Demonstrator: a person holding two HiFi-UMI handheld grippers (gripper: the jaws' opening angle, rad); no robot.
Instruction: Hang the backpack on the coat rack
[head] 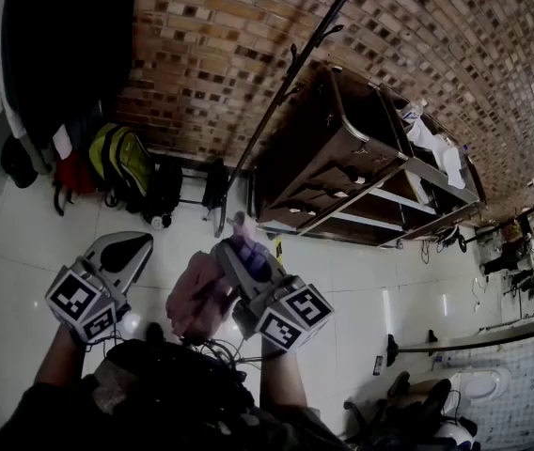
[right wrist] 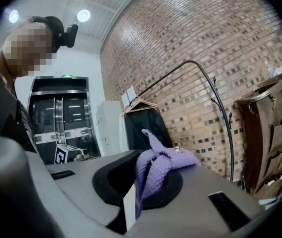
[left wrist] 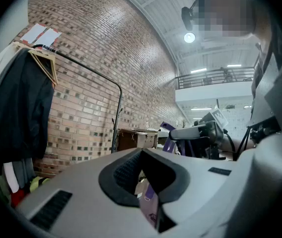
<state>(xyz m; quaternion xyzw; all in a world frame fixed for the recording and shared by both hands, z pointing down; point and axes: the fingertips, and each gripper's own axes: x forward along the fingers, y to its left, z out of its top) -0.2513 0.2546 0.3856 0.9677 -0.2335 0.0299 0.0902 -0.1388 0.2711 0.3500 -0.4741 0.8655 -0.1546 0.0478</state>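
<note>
Right gripper jaws on waffle-knit purple strap — pinkish, seemingly soft backpack

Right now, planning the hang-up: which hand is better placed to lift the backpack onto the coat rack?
Right. The fingers of the right gripper are shut on the purple strap of the backpack; the left gripper holds nothing.

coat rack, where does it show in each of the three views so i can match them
Head view: the coat rack is a black pole slanting from floor centre to the top edge.
Left gripper view: its rail arches left of centre, post dropping by the brown cabinet.
Right gripper view: rail arches across the centre, post down the right.
Shared landmark: the dark jacket hanging by the brick wall.
</note>
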